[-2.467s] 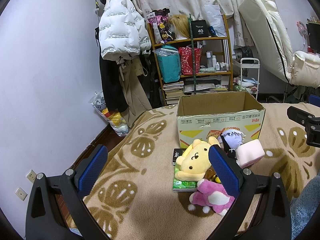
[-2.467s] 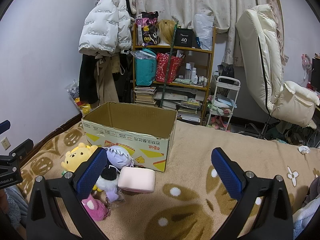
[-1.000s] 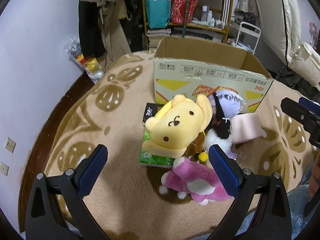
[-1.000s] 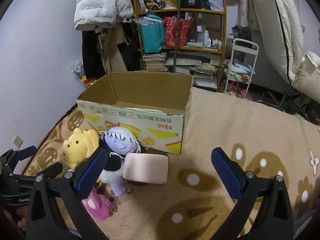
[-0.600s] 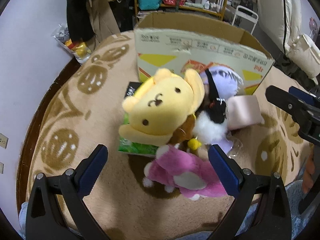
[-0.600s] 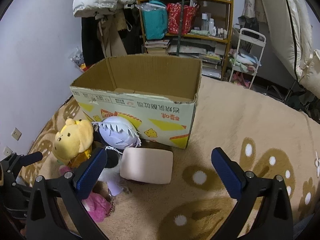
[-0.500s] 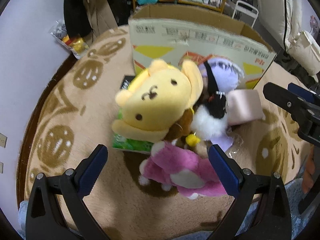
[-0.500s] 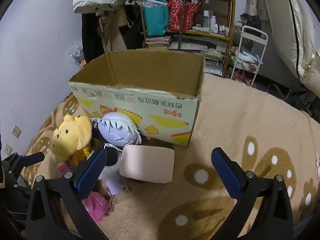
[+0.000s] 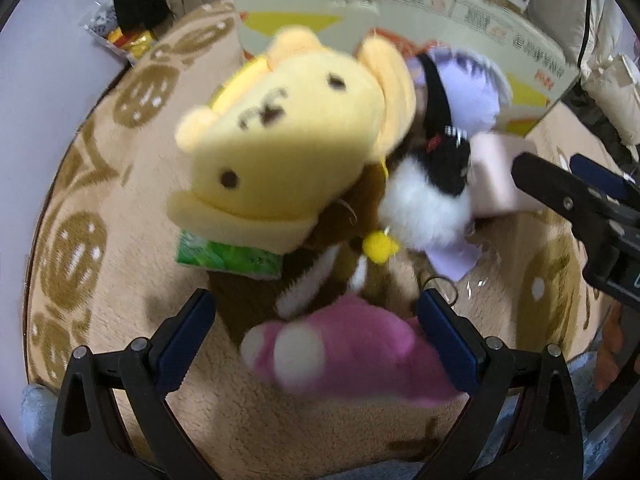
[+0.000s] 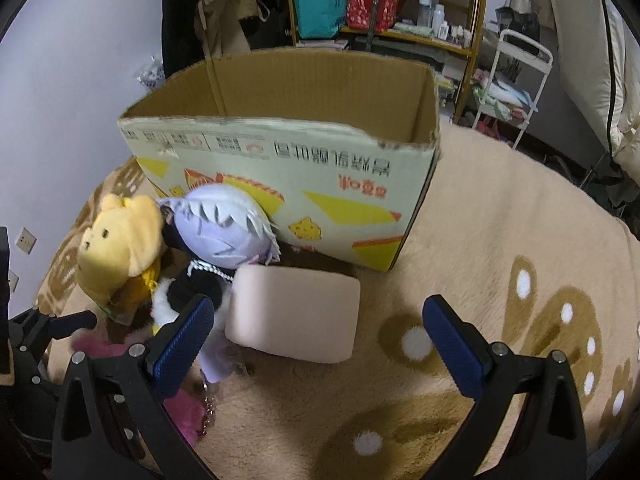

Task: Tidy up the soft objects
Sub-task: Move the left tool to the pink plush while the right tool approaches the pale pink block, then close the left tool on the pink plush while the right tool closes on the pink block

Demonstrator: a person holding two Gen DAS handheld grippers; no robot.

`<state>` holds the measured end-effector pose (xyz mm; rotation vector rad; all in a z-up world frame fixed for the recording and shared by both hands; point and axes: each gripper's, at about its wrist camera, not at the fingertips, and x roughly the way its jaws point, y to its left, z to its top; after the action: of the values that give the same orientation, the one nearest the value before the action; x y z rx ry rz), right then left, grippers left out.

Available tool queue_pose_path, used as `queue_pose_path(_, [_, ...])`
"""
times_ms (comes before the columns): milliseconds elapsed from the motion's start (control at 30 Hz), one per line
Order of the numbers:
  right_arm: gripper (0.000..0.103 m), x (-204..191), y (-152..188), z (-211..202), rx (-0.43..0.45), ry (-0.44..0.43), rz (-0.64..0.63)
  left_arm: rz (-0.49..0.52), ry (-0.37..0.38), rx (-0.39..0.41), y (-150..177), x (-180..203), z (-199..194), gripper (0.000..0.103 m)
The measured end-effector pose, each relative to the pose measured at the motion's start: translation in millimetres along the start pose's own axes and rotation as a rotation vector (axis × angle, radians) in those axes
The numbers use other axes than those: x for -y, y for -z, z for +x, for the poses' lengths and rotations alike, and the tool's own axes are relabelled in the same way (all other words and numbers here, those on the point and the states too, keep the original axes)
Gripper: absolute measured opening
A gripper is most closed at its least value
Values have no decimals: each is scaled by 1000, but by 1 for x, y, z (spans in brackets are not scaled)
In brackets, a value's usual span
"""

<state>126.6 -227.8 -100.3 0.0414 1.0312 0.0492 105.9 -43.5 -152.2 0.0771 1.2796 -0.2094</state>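
Both grippers wide and empty: left gripper [image 9: 316, 322] straddling pink plush [image 9: 352, 356], lower centre; approach step, needs closing, then cardboard box [image 10: 288, 168].

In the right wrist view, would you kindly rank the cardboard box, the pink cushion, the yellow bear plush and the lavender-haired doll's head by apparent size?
1. Cardboard box, clearly the largest.
2. Pink cushion.
3. and 4. Lavender-haired doll's head and yellow bear plush look alike in size; the bear is partly hidden, so I would not rank them.
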Motion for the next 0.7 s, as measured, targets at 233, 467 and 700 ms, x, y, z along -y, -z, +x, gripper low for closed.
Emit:
queue_pose_path(233, [103,1,-1,16,-55,-17,0,31,27,-59,3,5,13,100])
queue_pose_path(467, [103,1,-3,27,-79,-32,-3,18,57,-92,1,2,22,91])
queue_pose_path(700, [84,5,-3,36,-105,-90,7,28,20,-73,10,6,15,64])
